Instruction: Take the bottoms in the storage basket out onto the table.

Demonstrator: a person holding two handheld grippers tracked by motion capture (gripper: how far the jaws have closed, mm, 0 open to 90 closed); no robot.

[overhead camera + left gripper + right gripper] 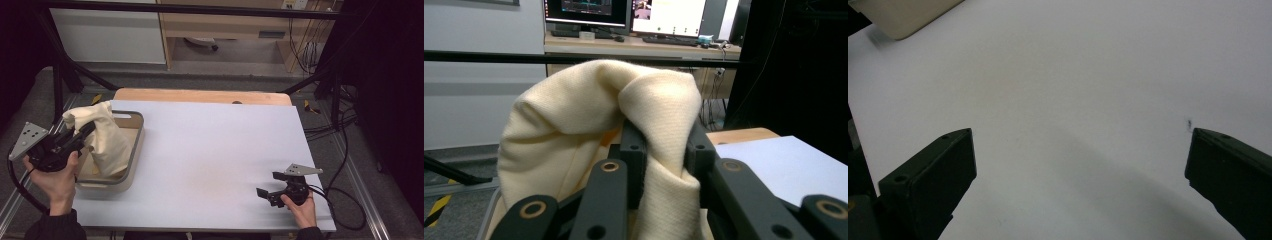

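A cream cloth (104,137) hangs bunched over a beige tray (134,150) at the table's left edge. My left gripper (86,131) is shut on the cloth's upper part and holds it up above the tray. In the left gripper view the cloth (589,115) is pinched between the black jaws of my left gripper (664,150) and drapes over them. My right gripper (267,192) rests near the front right of the table, open, with nothing between its jaws. The right gripper view shows my right gripper (1080,165) wide open over the bare white table top (1073,75).
The white table top (215,150) stretches between the two grippers. A corner of the beige tray (903,17) shows at the top left of the right gripper view. Black frame bars and cables surround the table; monitors (634,15) stand on a desk beyond.
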